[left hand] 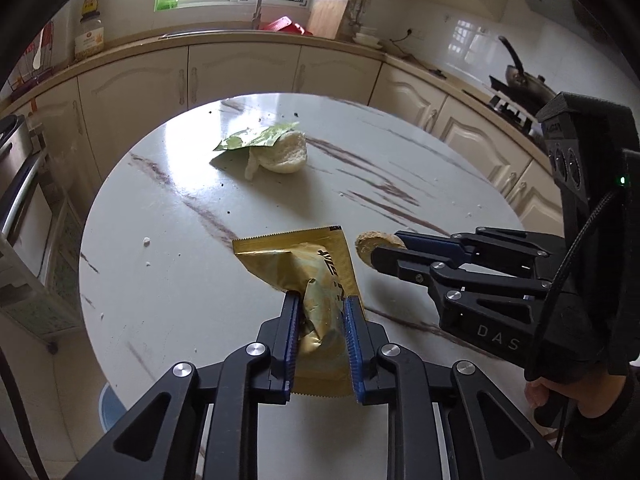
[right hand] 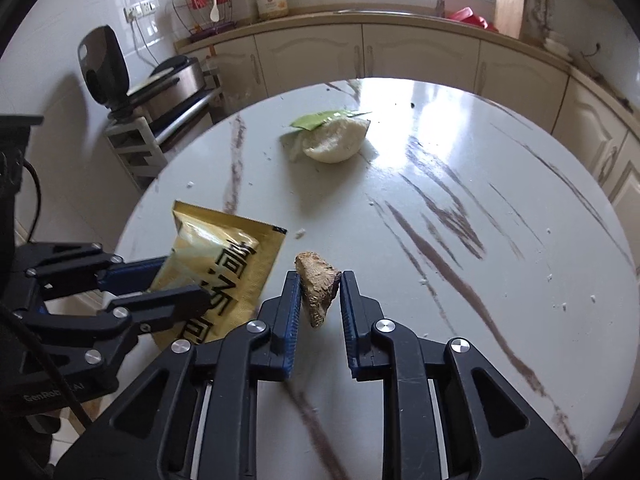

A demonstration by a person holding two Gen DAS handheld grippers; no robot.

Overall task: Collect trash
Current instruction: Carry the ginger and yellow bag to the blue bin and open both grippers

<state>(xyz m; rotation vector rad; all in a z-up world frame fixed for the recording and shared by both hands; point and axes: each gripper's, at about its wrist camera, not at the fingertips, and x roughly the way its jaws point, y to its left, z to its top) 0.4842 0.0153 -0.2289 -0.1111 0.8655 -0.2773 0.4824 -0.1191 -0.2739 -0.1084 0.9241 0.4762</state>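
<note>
My left gripper [left hand: 322, 300] is shut on a gold foil packet [left hand: 308, 264] with black characters and holds it above the round marble table [left hand: 160, 280]. The packet shows in the right wrist view [right hand: 224, 256] too, held by the left gripper [right hand: 188, 276]. My right gripper [right hand: 320, 278] is shut on a brown crusty food scrap [right hand: 318, 284]; in the left wrist view the scrap [left hand: 374, 244] sticks out of the right gripper [left hand: 384, 250]. A white bun piece [left hand: 282, 154] with a green wrapper [left hand: 256, 138] over it lies at the table's far side.
Crumbs are scattered over the table [right hand: 520, 240]. Cream kitchen cabinets [left hand: 240, 76] with a sink counter curve behind. A metal rack with an appliance [right hand: 168, 92] stands left of the table. A stove with a pan [left hand: 520, 80] is at right.
</note>
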